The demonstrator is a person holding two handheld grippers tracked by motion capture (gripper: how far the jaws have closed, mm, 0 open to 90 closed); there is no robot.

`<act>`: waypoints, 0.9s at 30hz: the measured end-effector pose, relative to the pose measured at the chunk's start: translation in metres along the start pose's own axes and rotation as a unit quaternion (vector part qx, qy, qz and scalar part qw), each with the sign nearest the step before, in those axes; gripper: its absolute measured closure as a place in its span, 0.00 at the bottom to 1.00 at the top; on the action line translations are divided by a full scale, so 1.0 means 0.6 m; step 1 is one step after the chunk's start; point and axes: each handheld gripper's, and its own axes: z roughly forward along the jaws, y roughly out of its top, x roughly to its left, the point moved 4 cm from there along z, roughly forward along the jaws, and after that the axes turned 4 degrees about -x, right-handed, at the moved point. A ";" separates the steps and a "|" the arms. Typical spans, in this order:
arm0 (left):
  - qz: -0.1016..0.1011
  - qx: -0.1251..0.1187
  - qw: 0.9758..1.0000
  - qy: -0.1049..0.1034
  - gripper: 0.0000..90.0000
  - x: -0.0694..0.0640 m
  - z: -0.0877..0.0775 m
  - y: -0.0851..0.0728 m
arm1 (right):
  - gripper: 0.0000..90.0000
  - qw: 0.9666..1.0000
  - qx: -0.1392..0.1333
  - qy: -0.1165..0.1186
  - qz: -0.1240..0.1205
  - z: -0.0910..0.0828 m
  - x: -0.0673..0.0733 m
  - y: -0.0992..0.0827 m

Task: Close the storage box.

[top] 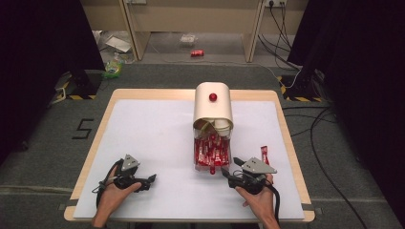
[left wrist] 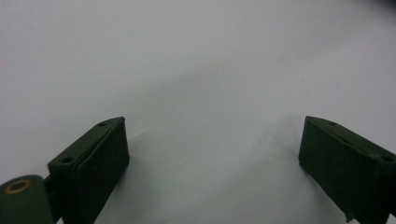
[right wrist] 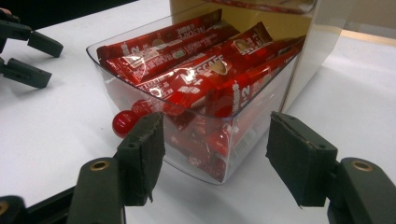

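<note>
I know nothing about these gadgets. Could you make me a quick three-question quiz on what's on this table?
1. True or false: the right gripper is clamped on a sachet.
2. What colour is the knob on the clear drawer of the cream dispenser?
3. The loose sachet on the white table lies: A) inside the drawer, B) beside the dispenser, near the right gripper, C) under the left gripper.

Key: 1 false, its jaws are open and empty; 2 red; 3 B.

Lab, black curtains [top: 43, 52], floor cables [top: 315, 138]
</note>
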 end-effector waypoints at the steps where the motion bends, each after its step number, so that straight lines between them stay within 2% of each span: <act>1: 0.000 0.000 1.000 0.000 0.09 0.000 0.000 0.000 | 0.42 1.000 -0.002 -0.001 -0.002 0.001 0.000 0.001; 15: 0.000 0.000 1.000 0.000 0.09 0.000 0.000 0.000 | 0.38 1.000 -0.006 -0.016 -0.002 0.019 -0.013 0.009; 22: 0.002 0.001 1.000 0.000 0.09 0.000 0.000 0.000 | 0.37 1.000 -0.008 -0.022 0.010 0.029 -0.020 0.012; 27: 0.001 0.001 1.000 0.000 0.09 0.000 0.000 0.000 | 0.36 1.000 -0.010 -0.026 0.010 0.035 -0.024 0.014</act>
